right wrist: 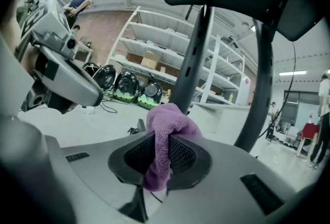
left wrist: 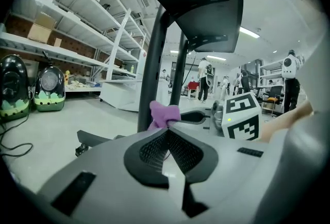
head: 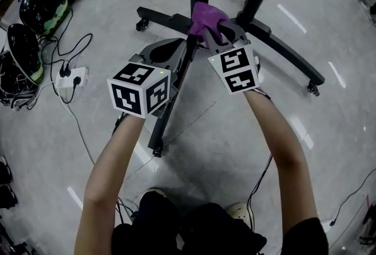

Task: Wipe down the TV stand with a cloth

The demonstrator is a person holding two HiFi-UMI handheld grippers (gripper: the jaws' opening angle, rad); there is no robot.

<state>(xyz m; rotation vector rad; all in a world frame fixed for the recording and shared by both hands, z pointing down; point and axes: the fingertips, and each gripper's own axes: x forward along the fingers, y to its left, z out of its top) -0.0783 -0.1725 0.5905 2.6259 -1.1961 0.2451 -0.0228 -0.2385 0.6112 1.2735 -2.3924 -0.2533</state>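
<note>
Wiping appears to be under way, though at an early or middle stage. The right gripper (head: 215, 29) is clamped on a purple cloth (head: 207, 15), and the cloth is pressed on the stand (head: 288, 54) where its legs meet at the foot of the two poles. No surface looks visibly cleaner than another, so how much has been wiped cannot be told. The three legs running out to the castors and the poles above are judged to remain.

In the right gripper view, the cloth (right wrist: 167, 127) is bunched above the closed jaws of the right gripper (right wrist: 164, 155), with a tail hanging down between the pads. A pole rises just behind it.

The left gripper (head: 176, 47) is closed with nothing between its jaws. It hangs just beside the near leg, apart from the cloth. In the left gripper view, the left gripper (left wrist: 167, 146) has its pads meeting at the tip, and the cloth (left wrist: 165, 114) shows beyond it against the pole.

The cloth thus lies in the tool's grip and on the stand's hub, between the poles and the near leg.
</note>
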